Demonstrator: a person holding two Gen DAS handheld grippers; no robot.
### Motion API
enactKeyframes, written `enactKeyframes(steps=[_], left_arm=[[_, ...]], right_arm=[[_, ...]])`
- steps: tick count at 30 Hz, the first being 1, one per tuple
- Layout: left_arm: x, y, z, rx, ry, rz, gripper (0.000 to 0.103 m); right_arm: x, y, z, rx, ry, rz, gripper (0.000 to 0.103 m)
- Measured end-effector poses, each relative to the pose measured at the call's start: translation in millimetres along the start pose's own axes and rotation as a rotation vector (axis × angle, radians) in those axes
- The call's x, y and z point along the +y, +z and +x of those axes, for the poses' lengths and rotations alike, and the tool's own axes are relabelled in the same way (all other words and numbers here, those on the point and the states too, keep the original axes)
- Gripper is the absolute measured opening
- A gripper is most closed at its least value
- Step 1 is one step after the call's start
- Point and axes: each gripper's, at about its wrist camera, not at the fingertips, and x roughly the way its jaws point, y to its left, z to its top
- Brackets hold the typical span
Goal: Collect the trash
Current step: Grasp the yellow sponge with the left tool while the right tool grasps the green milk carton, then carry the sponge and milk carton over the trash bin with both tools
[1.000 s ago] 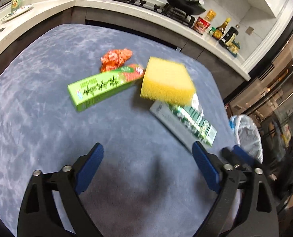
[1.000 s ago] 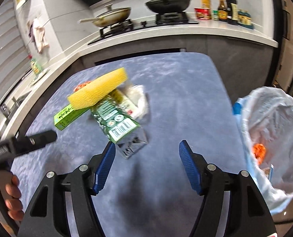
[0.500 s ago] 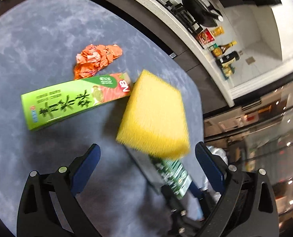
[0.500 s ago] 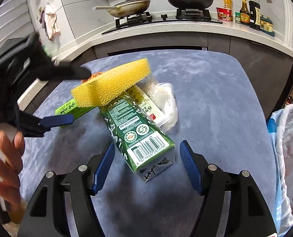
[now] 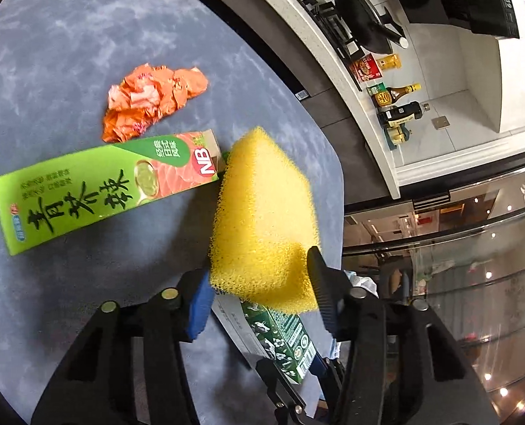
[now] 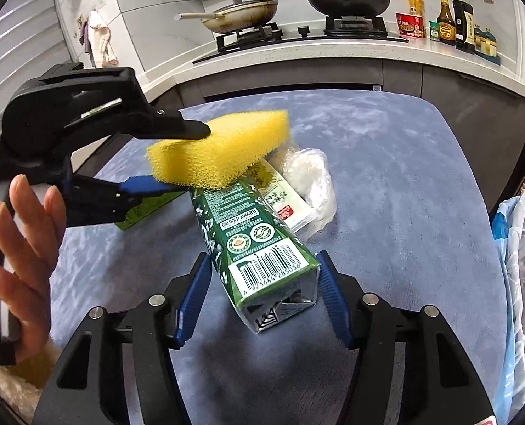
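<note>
Left wrist view: left tool (image 5: 259, 283) has moved in since a second ago; its jaws are closing on the sponge (image 5: 262, 219), pads already pressing it. Right tool (image 6: 262, 279), jaws closing, straddles the carton (image 6: 259, 244) without firm contact. Sponge rests atop carton. Both pickups are under way; the bag (image 6: 521, 248) waits right of the right tool.
</note>
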Motion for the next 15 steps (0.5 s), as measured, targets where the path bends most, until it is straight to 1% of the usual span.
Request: enactKeyframes(steps=[3,7,11,15], left_arm=[[-5.7,-3.6,-8.5,-0.010,0.011,0.024,0.037],[-18.2,-15.5,-29.9,-0.043,0.047,0.086,0.037],[-34.9,-33.8,-54.3,-0.088,0.136,0.205,0.036],[-51.3,-62.7,-73.1,-0.111,0.223,0.331,0.036]], right_arm=[[3.5,-2.5,-10.3,-0.012,0.002,-0.007,0.056],[4.7,-6.6,-28.6,-0.025,0.003,-0.005,0.055],[0.7,-15.5,-55.3,-0.036,-0.012,0.008,0.055],[-15.1,-28.8,-89.6,-0.054,-0.047,0.072,0.054]])
